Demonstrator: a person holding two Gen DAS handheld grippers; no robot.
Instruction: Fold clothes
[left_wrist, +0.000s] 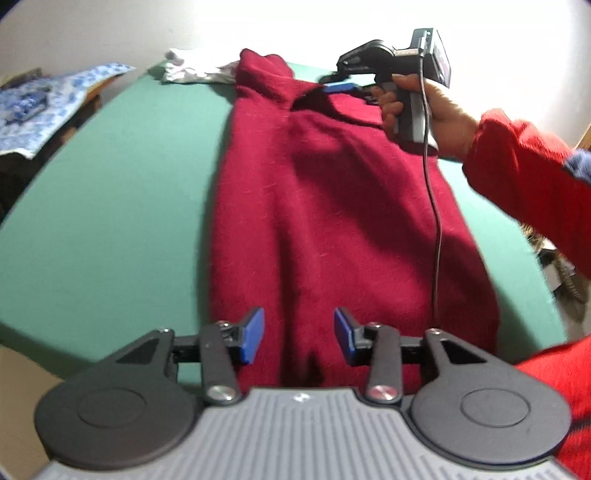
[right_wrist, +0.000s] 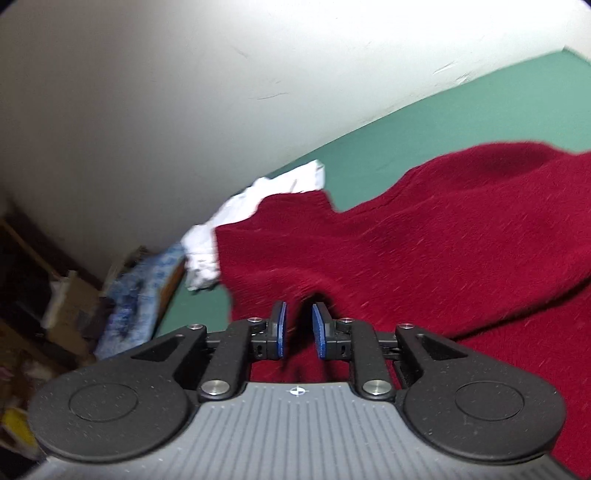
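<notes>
Nearest, the left gripper (left_wrist: 299, 338) hangs over the near hem of a dark red sweater (left_wrist: 332, 206), its blue pads spread wide with nothing between them. The sweater lies lengthwise on a green table (left_wrist: 110, 206). At its far end the right gripper (right_wrist: 299, 330), held in a red-sleeved hand (left_wrist: 436, 110), has jaws narrowly parted above raised cloth. Beyond lies a white garment (left_wrist: 192, 68).
</notes>
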